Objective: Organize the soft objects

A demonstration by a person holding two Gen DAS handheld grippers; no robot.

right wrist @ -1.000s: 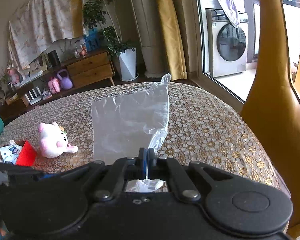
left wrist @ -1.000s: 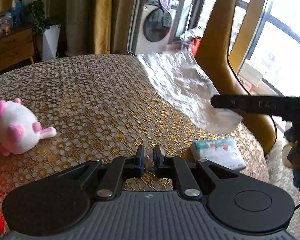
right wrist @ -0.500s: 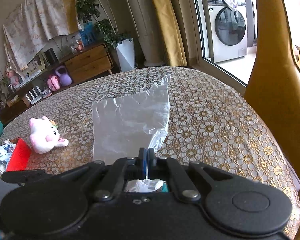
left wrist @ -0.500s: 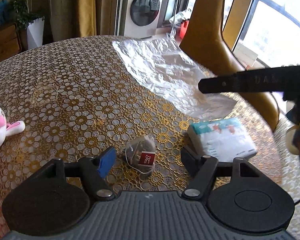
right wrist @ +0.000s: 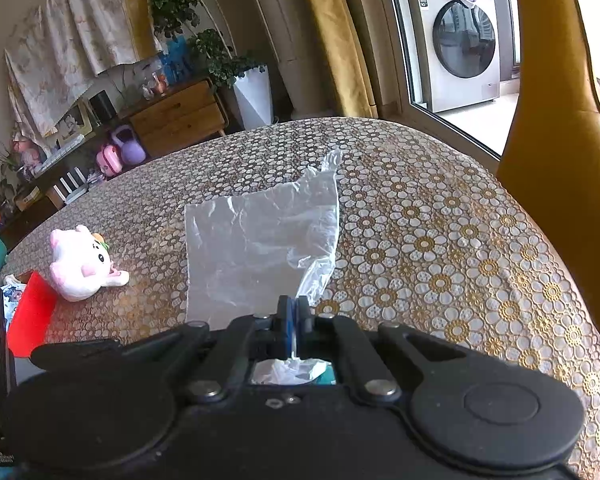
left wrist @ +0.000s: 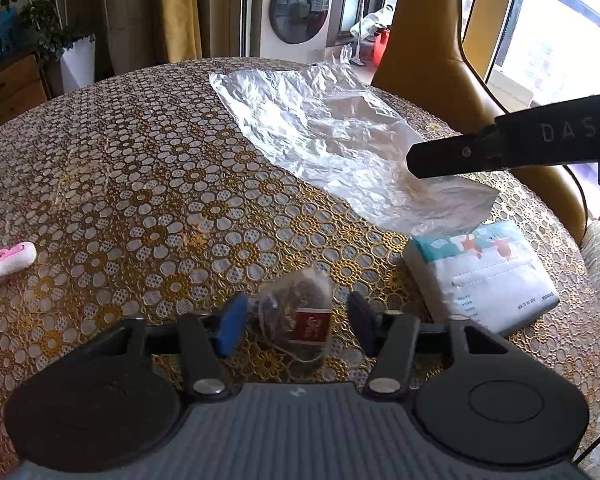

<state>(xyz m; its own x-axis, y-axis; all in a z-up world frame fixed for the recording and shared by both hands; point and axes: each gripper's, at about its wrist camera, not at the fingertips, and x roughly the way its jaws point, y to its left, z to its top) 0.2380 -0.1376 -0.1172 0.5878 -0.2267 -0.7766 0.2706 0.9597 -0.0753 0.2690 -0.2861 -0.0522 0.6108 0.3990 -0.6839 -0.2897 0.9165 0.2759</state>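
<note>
With my left tongs (left wrist: 294, 322) spread wide, the tea bag (left wrist: 298, 320) sits loose on the table (left wrist: 148, 168) right between the two tips, touching neither as far as I can tell. It's basically weightless and floppy, so I'd guess pinching the mesh body near the red tag (left wrist: 313, 326) works better than chasing the string. My right tongs (right wrist: 293, 314) are clamped on one corner of the clear plastic bag (right wrist: 260, 248), which lies mostly flat beyond them. That film is thin, slick and crinkly, so I reckon it slides or tears if yanked. A tissue pack (left wrist: 482, 276) lies just beside the tea bag, squashy but easy. A pink plush toy (right wrist: 82, 262) sits well off to the left. The tablecloth is floral lace, probably snaggy. Around it: yellow chair (left wrist: 432, 64), washing machine (right wrist: 456, 48), wooden dresser (right wrist: 178, 114), potted plant (right wrist: 228, 64).
</note>
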